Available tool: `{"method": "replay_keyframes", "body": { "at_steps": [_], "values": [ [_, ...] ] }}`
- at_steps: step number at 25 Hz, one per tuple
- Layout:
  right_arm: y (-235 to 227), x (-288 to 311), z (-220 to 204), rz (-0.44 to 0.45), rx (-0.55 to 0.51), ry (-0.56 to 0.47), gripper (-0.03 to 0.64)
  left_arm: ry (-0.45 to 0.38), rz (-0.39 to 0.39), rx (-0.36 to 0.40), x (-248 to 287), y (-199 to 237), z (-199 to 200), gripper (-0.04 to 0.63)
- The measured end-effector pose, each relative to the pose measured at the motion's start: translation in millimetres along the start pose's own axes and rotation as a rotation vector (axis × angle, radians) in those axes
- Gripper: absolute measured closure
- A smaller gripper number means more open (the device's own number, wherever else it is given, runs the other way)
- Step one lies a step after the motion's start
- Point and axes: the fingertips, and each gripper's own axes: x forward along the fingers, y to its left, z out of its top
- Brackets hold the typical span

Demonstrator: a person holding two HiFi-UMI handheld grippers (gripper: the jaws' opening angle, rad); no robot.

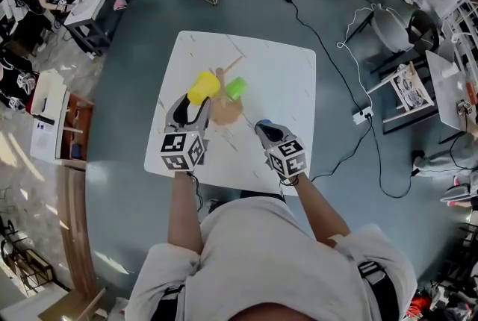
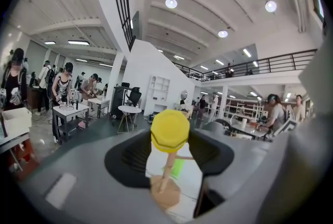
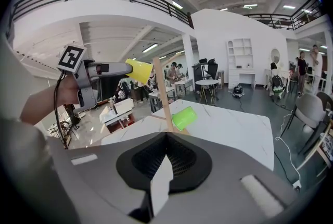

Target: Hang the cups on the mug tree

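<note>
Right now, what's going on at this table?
A person stands at the white marble-look table with a handheld tool in each hand. The left tool is shut on a yellow plastic cup, holding it beside the top of the wooden mug tree, which stands on a round base. A green plastic cup already hangs lower on the tree. The right tool is shut and empty, near the table's front edge.

— Is the yellow cup (image 2: 169, 130) on a peg?
— Can't tell. In the left gripper view it covers the top of the mug tree (image 2: 166, 176), and its handle is out of sight.
— And the tree's base?
— In the right gripper view the right claw (image 3: 166, 137) hides most of it.
</note>
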Motion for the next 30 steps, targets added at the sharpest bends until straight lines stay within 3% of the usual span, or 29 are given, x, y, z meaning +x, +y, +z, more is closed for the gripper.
{"method": "replay_keyframes", "body": {
  "at_steps": [10, 17, 30],
  "values": [
    [-5, -5, -2, 0.003, 0.003, 0.003, 0.617, 0.009, 0.064, 0.024, -1, 4, 1, 0.373],
    [-7, -11, -5, -0.002, -0.002, -0.003, 0.617, 0.001, 0.073, 0.055, 2, 2, 6, 0.319],
    [-3, -12, -19, 0.005, 0.01, 0.019, 0.617, 0.047, 0.101, 0.02, -11, 7, -23, 0.316]
  ]
}}
